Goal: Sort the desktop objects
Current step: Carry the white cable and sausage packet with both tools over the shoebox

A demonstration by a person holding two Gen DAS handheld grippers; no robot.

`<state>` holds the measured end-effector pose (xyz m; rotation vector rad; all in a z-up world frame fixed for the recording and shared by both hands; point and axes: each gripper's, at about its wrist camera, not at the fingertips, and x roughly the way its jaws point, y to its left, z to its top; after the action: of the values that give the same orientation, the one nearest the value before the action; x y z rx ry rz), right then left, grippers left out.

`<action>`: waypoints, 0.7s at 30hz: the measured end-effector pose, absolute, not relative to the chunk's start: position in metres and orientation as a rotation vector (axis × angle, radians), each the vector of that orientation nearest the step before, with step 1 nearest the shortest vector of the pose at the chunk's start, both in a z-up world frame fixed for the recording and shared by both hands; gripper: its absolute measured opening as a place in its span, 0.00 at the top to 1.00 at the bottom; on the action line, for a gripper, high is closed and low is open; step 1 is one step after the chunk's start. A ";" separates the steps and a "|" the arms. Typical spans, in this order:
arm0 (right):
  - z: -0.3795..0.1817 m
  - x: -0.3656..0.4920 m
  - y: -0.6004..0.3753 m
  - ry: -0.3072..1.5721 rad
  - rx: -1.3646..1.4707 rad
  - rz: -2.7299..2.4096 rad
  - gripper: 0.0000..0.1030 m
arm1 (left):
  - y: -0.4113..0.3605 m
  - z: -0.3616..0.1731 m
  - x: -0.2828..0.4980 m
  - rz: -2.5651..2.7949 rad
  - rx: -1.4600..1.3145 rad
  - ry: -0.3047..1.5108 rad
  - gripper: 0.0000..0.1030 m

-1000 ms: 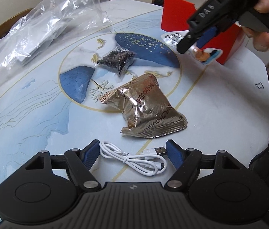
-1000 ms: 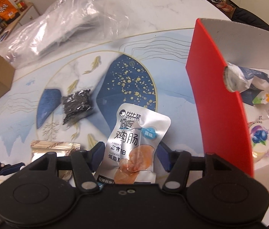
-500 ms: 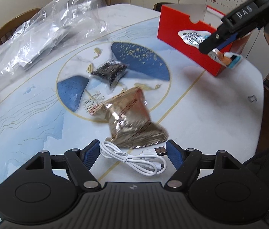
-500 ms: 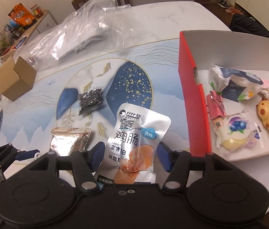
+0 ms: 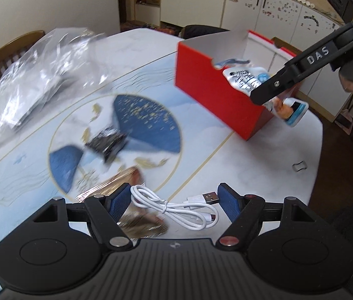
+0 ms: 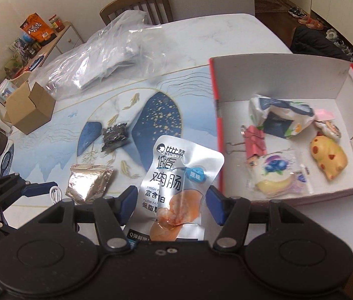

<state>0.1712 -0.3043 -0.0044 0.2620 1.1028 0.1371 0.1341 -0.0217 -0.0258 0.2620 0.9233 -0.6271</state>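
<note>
My right gripper (image 6: 171, 200) is shut on a silver chicken-sausage pouch (image 6: 179, 175) and holds it in the air just left of the red box (image 6: 216, 135). In the left wrist view the pouch (image 5: 249, 82) hangs at the box's near corner. My left gripper (image 5: 174, 200) holds a coiled white USB cable (image 5: 176, 207) between its blue pads, lifted above the table. A gold foil snack bag (image 6: 89, 182) and a small black packet (image 6: 114, 135) lie on the table.
The red box holds several snack packets, a pink clip (image 6: 255, 142) and a yellow toy (image 6: 329, 160). A crumpled clear plastic bag (image 6: 96, 60) lies at the back. A cardboard box (image 6: 30, 107) stands at the left. A small metal clip (image 5: 299, 166) lies near the table edge.
Both grippers have risen. The right one has carried the pouch toward the red box. The left one has lifted the cable, and the foil bag has slid beneath it in view.
</note>
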 end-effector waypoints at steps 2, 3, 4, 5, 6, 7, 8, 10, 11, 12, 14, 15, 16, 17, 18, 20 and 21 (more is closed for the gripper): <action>-0.003 0.169 -0.313 1.103 0.262 0.138 0.43 | -0.032 -0.022 0.135 -0.640 0.261 0.921 0.27; -0.003 0.168 -0.317 1.102 0.262 0.138 0.43 | -0.037 -0.021 0.136 -0.645 0.262 0.918 0.27; -0.002 0.168 -0.322 1.102 0.264 0.138 0.43 | -0.043 -0.019 0.137 -0.649 0.263 0.916 0.27; -0.002 0.167 -0.326 1.101 0.266 0.137 0.43 | -0.048 -0.018 0.138 -0.653 0.264 0.914 0.27; -0.002 0.167 -0.331 1.100 0.267 0.136 0.43 | -0.053 -0.016 0.139 -0.656 0.264 0.911 0.27; -0.002 0.167 -0.336 1.099 0.268 0.134 0.43 | -0.059 -0.015 0.140 -0.659 0.264 0.908 0.27; -0.001 0.166 -0.341 1.097 0.271 0.133 0.43 | -0.064 -0.014 0.141 -0.662 0.264 0.906 0.27; -0.001 0.165 -0.351 1.095 0.275 0.132 0.43 | -0.075 -0.012 0.144 -0.668 0.268 0.900 0.27; -0.001 0.165 -0.357 1.094 0.276 0.130 0.42 | -0.080 -0.011 0.145 -0.671 0.271 0.898 0.27; -0.001 0.165 -0.362 1.093 0.279 0.129 0.43 | -0.086 -0.011 0.146 -0.673 0.274 0.896 0.27; -0.002 0.166 -0.373 1.091 0.283 0.126 0.43 | -0.098 -0.010 0.149 -0.678 0.281 0.893 0.27; -0.002 0.166 -0.379 1.090 0.286 0.124 0.43 | -0.104 -0.009 0.150 -0.681 0.283 0.891 0.27; -0.002 0.166 -0.385 1.089 0.289 0.122 0.42 | -0.109 -0.009 0.152 -0.684 0.284 0.891 0.27; -0.003 0.167 -0.391 1.088 0.291 0.118 0.42 | -0.115 -0.010 0.153 -0.685 0.285 0.891 0.27; -0.004 0.167 -0.396 1.088 0.293 0.114 0.42 | -0.120 -0.010 0.155 -0.686 0.286 0.892 0.27; -0.005 0.168 -0.407 1.086 0.298 0.110 0.42 | -0.130 -0.010 0.158 -0.691 0.287 0.893 0.27; -0.005 0.168 -0.412 1.085 0.299 0.109 0.42 | -0.135 -0.010 0.160 -0.694 0.289 0.892 0.27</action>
<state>0.1680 -0.4123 -0.0051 0.2993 1.0846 0.1088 0.1598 -0.1350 -0.0102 0.2888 0.8919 -0.6937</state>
